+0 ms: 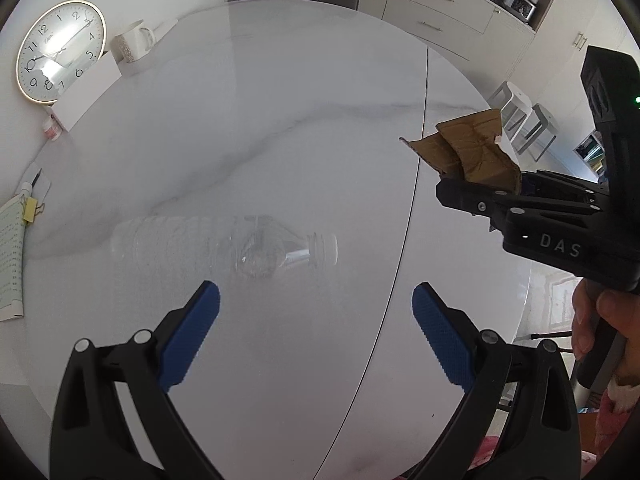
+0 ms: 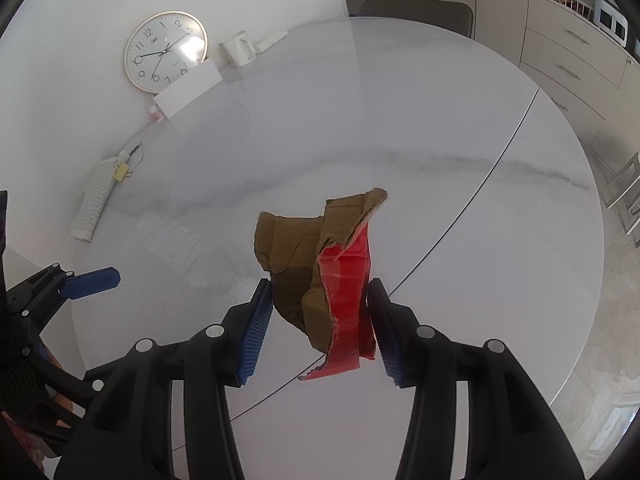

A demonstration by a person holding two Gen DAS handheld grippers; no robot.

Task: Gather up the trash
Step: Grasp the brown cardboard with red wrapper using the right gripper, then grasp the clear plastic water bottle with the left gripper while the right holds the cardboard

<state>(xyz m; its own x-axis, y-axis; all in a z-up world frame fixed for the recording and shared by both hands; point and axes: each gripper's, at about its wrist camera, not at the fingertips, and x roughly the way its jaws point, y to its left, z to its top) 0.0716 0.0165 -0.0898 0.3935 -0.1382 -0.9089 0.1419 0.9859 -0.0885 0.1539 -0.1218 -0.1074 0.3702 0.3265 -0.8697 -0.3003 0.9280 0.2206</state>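
Right wrist: crumpled cardboard scrap (image 2: pixel 320 268) apparently pinched between blue fingers (image 2: pixel 253 332).

- clear plastic bottle (image 1: pixel 224 248) lying on table, motion-blurred, faint; in right wrist view partly hidden behind right gripper's finger
- booklet (image 1: pixel 10 260) cut by left edge, print unreadable
- person's hand (image 1: pixel 600 328) cut by right edge
- clock (image 1: pixel 60 50) face washed by glare, lower edge behind white box (image 1: pixel 88 92)
- shelf items top right too small to tell
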